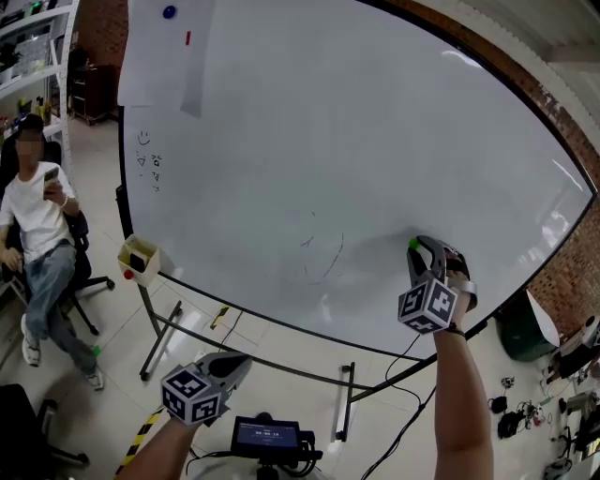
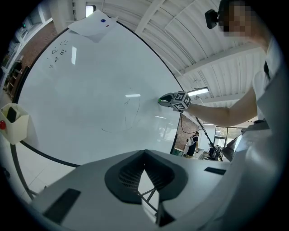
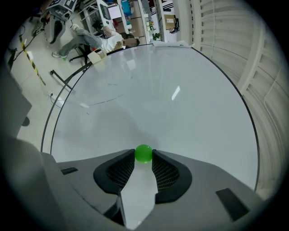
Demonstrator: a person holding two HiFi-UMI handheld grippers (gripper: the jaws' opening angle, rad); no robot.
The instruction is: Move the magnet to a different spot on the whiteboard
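Observation:
A small green ball magnet [image 3: 143, 153] sits pinched between the tips of my right gripper [image 3: 143, 155], which is shut on it. In the head view that gripper [image 1: 415, 247] is held up at the lower right part of the big whiteboard [image 1: 328, 141], with the green magnet [image 1: 412, 244] showing at its tip. Whether the magnet touches the board I cannot tell. My left gripper [image 1: 244, 360] hangs low, below the board's bottom edge; its jaws [image 2: 143, 152] meet at the tips with nothing between them.
A sheet of paper [image 1: 164, 56] is pinned at the board's top left by a blue magnet [image 1: 169, 12] and a red one [image 1: 187, 37]. A cream holder box [image 1: 139, 258] hangs at the lower left corner. A person [image 1: 37, 216] sits on a chair at the left.

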